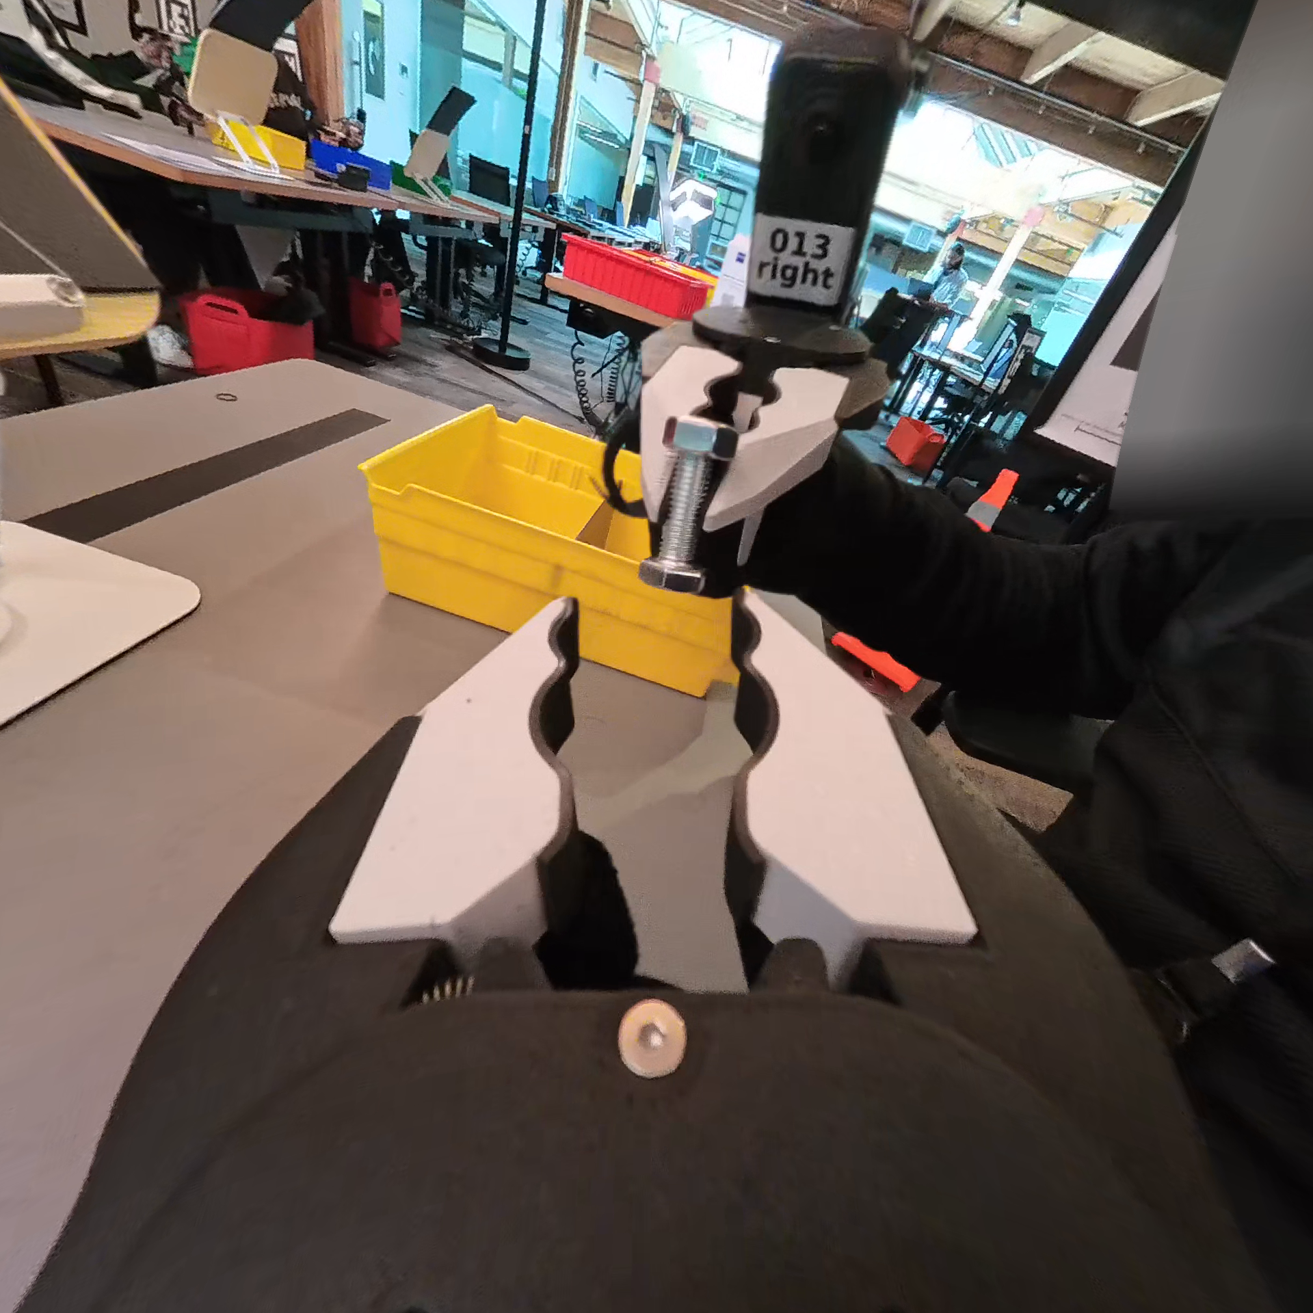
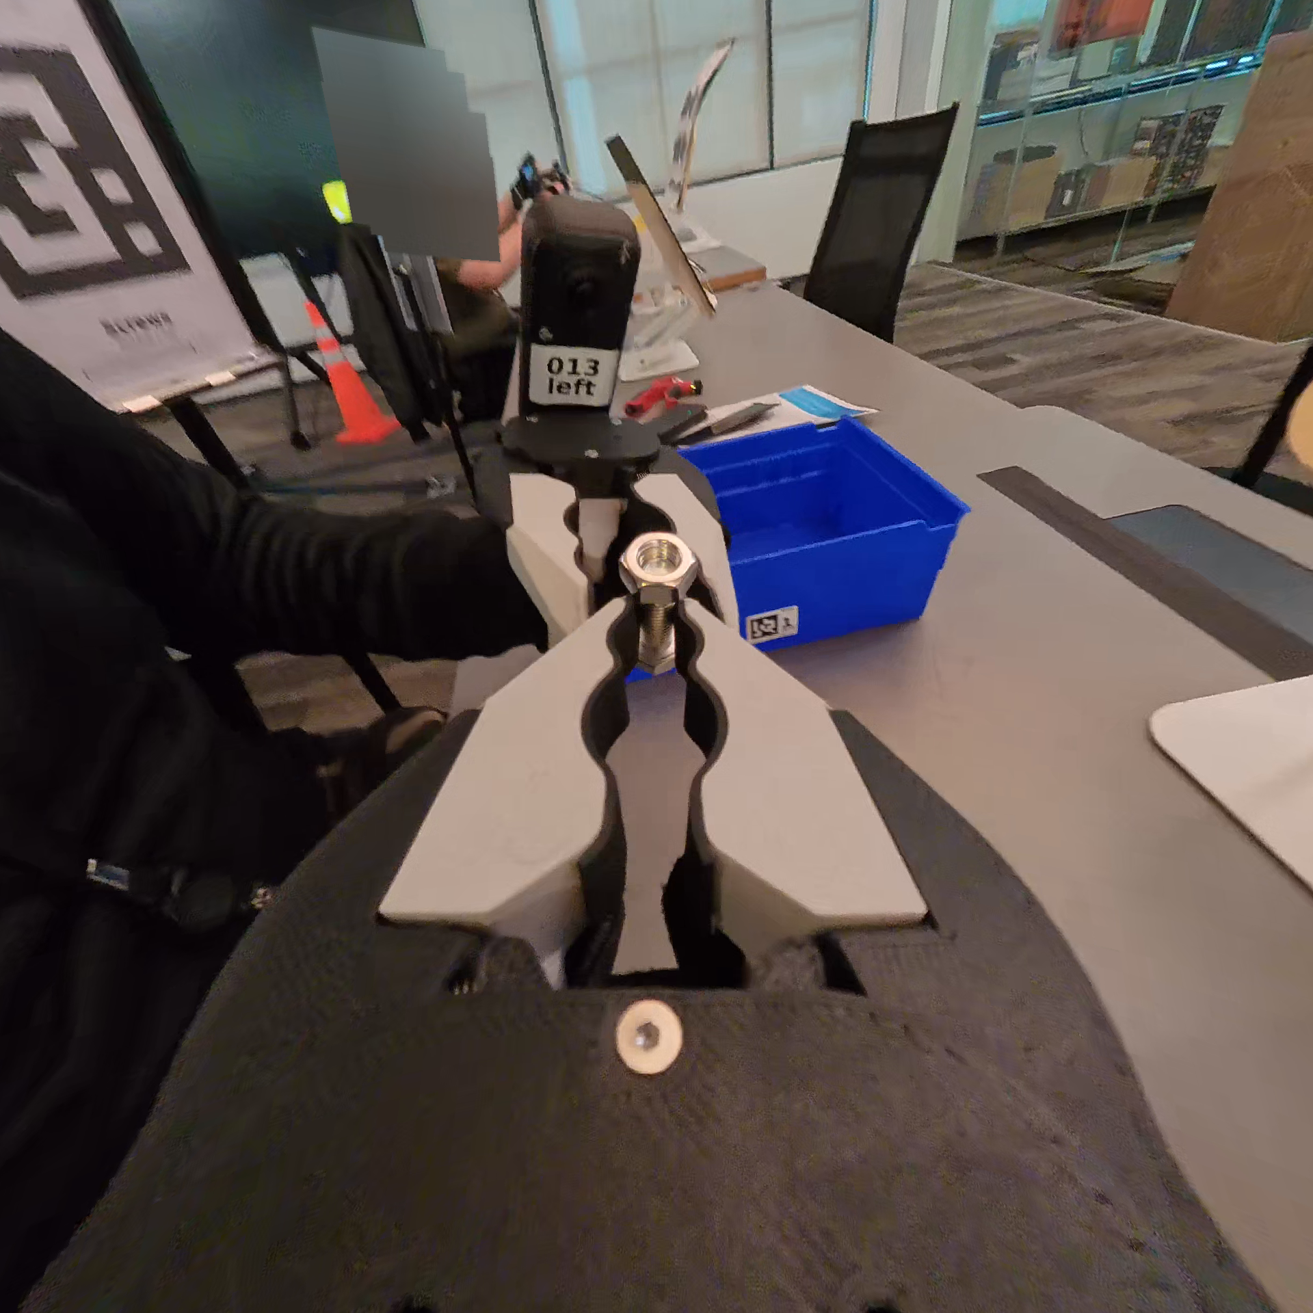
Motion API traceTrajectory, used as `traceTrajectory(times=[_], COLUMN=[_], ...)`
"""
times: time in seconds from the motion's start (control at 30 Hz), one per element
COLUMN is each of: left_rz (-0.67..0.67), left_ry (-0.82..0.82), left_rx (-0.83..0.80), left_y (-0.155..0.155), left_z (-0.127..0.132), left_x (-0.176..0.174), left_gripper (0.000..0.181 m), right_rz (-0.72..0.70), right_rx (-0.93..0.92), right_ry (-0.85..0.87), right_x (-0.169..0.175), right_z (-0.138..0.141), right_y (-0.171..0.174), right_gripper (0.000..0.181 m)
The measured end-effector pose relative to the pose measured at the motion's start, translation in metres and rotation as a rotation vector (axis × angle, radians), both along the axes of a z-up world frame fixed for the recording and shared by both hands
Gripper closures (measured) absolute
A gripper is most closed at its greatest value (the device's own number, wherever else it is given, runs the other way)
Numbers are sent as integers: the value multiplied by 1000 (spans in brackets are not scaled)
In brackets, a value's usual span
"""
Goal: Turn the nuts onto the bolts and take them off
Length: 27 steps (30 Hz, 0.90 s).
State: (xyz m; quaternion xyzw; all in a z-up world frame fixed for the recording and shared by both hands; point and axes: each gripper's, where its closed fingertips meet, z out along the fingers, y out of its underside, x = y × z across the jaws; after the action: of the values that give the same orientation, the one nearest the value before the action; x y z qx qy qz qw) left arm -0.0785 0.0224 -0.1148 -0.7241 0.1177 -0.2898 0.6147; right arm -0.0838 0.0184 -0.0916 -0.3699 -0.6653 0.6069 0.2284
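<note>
My right gripper (image 2: pixel 652 629) is shut on the shank of a silver bolt (image 2: pixel 650 639), held in the air above the grey table (image 2: pixel 924 781). A hex nut (image 2: pixel 655 566) sits on the bolt's far end, and the bolt head (image 2: pixel 654 666) is at the near end. In the left wrist view the right gripper (image 1: pixel 693 515) holds the bolt (image 1: pixel 685 497) nearly upright, with the nut (image 1: pixel 671 574) at its lower end. My left gripper (image 1: pixel 654 618) is open and empty, with its tips just below the nut and apart from it. Its fingers (image 2: pixel 543 568) show behind the nut.
A yellow bin (image 1: pixel 483 540) stands on the table beyond the left gripper. A blue bin (image 2: pixel 838 540) stands beyond the right gripper. White stand bases (image 1: pixel 71 611) (image 2: pixel 1243 767) lie at the table's sides. A black-sleeved arm (image 1: pixel 995 604) holds the right gripper. An orange cone (image 2: pixel 355 398) stands on the floor. Both grippers' tips are close together, under 4 cm apart.
</note>
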Motion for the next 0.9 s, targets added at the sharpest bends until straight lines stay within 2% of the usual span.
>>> traceTrajectory(times=[0.07,0.27,0.9], left_rz=[-2,-19,-12], left_ry=[13,19,101], left_rx=[-1,12,38], left_y=[1,-2,-2], left_z=[-2,1,0], left_x=[4,10,16], left_gripper=[141,163,164], right_rz=[17,21,72], right_rx=[-41,-4,-51], right_ry=[-1,-8,-39], right_x=[0,0,2], right_z=[0,-3,-2], right_y=[-3,-9,-13], right_gripper=[174,174,174])
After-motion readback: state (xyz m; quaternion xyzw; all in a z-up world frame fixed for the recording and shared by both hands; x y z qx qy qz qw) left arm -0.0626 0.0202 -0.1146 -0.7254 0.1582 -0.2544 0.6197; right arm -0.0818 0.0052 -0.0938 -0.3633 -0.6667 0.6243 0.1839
